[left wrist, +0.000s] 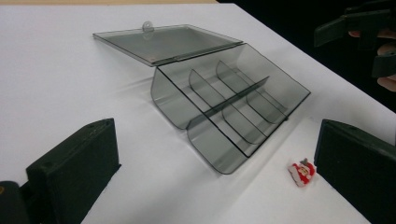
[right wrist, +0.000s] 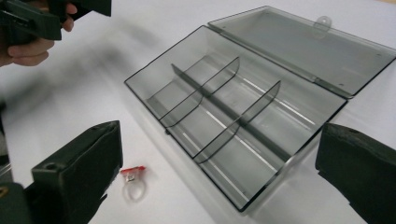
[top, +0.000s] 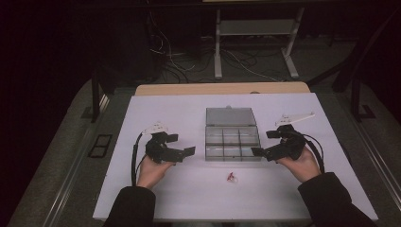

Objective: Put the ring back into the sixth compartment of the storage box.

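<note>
High view: left gripper [top: 177, 144] and right gripper [top: 268, 143], both with jaws spread and empty, flank the open compartment box [top: 232, 134]; the small red-topped ring [top: 231, 177] lies on the white tabletop [top: 189, 198] just before it, between them.

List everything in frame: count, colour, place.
box: 1, clear grey, six compartments, all bare, mid table
lid: 1, clear grey, open, lying flat behind the box
ring: 1, clear band with red and white top, on the sheet in front of the box
sheet: 1, white, covers the table
left gripper: 1, black, jaws open, left of the box
right gripper: 1, black, jaws open, right of the box
hands: 2, dark sleeves, at the near edge
</note>
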Tool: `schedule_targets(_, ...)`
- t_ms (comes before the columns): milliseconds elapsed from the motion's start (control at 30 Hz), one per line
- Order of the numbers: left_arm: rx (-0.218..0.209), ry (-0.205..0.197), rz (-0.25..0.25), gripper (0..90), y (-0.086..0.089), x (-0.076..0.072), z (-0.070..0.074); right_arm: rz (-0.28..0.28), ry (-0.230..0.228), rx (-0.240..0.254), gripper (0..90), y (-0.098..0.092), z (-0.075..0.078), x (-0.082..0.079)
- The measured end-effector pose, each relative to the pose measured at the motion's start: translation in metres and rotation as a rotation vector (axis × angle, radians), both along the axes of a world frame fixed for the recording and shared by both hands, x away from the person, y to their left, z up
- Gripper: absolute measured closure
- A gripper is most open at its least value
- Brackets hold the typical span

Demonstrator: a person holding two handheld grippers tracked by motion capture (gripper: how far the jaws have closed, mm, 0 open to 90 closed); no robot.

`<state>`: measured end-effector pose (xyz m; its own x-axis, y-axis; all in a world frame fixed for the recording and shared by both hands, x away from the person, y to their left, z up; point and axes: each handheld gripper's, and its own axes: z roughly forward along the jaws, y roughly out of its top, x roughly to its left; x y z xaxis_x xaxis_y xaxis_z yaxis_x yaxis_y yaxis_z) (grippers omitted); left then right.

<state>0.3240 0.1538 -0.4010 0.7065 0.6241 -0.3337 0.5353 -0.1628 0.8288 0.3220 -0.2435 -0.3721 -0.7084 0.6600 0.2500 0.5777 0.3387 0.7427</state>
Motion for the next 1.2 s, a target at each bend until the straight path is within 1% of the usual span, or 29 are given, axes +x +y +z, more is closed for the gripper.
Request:
schedule_targets(67,-0.001,-0.01,0.002,0.0,0.0,-0.004,0.0,0.009,0.001,-0.002,0.5,0.001,0.0,-0.003)
schedule_targets(167,0.001,-0.017,-0.01,0.0,0.0,-0.009,0.0,0.028,0.001,-0.01,0.5,0.004,-0.001,-0.008)
schedule_targets(200,0.008,-0.019,-0.013,0.0,0.001,-0.01,0.0,0.034,0.004,-0.011,0.5,0.005,-0.001,-0.01)
schedule_targets(267,0.007,-0.036,-0.011,0.0,0.002,-0.015,-0.001,0.046,0.0,-0.012,0.5,0.007,-0.001,-0.013)
schedule_targets(433,-0.002,-0.041,-0.011,0.0,0.006,-0.024,-0.003,0.074,0.0,-0.015,0.5,0.013,0.0,-0.021)
schedule_targets(533,0.003,-0.042,-0.014,0.0,0.009,-0.031,-0.006,0.088,0.001,-0.015,0.5,0.017,-0.001,-0.024)
schedule_targets(600,-0.005,-0.048,-0.009,0.0,0.01,-0.035,-0.008,0.1,0.0,-0.017,0.5,0.019,-0.002,-0.026)
schedule_targets(733,-0.011,-0.047,-0.008,0.0,0.013,-0.042,-0.011,0.119,0.008,-0.022,0.5,0.025,-0.006,-0.029)
schedule_targets(833,-0.015,-0.057,-0.014,0.0,0.015,-0.047,-0.013,0.136,0.013,-0.023,0.5,0.03,-0.008,-0.032)
schedule_targets(1000,-0.002,-0.058,-0.022,0.0,0.016,-0.054,-0.017,0.168,0.031,-0.031,0.5,0.039,-0.015,-0.037)
schedule_targets(1200,0.003,-0.073,-0.028,0.0,0.015,-0.059,-0.02,0.206,0.038,-0.042,0.5,0.049,-0.021,-0.042)
